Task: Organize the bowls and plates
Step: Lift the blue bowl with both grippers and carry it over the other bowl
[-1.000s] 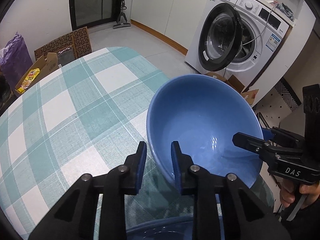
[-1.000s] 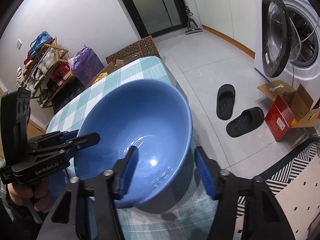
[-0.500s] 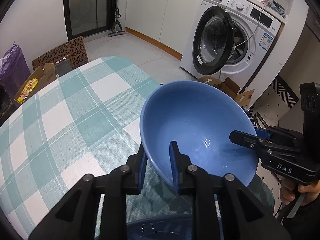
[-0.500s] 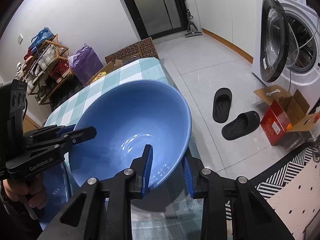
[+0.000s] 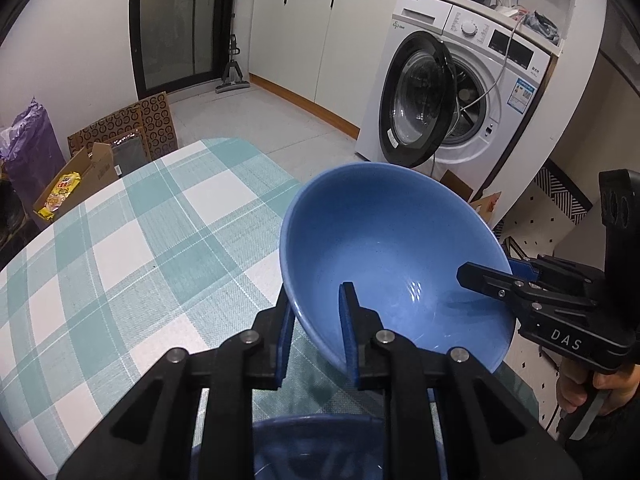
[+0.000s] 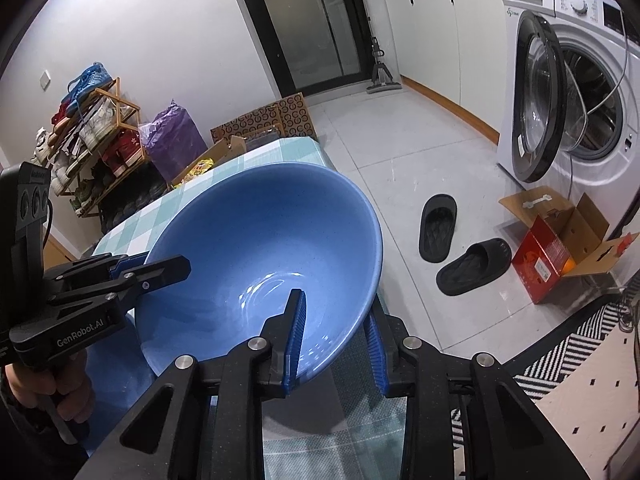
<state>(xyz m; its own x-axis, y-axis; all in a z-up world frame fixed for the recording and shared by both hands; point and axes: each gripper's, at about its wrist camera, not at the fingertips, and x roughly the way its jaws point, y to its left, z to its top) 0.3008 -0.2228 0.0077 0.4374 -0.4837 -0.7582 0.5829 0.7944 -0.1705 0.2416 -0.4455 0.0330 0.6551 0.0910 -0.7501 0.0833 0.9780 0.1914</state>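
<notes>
A large blue bowl (image 5: pixel 384 252) is held in the air above the checked table (image 5: pixel 132 248), tilted. My left gripper (image 5: pixel 316 320) is shut on its near rim, one finger inside, one outside. My right gripper (image 6: pixel 336 332) is shut on the opposite rim and shows in the left wrist view (image 5: pixel 492 280) at the right. The bowl also shows in the right wrist view (image 6: pixel 260 248), with the left gripper (image 6: pixel 152 268) clamped on its left rim. Another blue dish (image 5: pixel 320 448) lies below, partly hidden by my fingers.
A washing machine (image 5: pixel 460 92) with its door open stands beyond the table. Slippers (image 6: pixel 452 248) and an open red carton (image 6: pixel 560 248) lie on the floor. A shoe rack (image 6: pixel 92 140), a purple bag (image 6: pixel 172 140) and cardboard boxes (image 5: pixel 120 140) stand past the table's far end.
The right gripper closed on the bowl's rim. Both grippers then lifted the bowl off the table and tilted it.
</notes>
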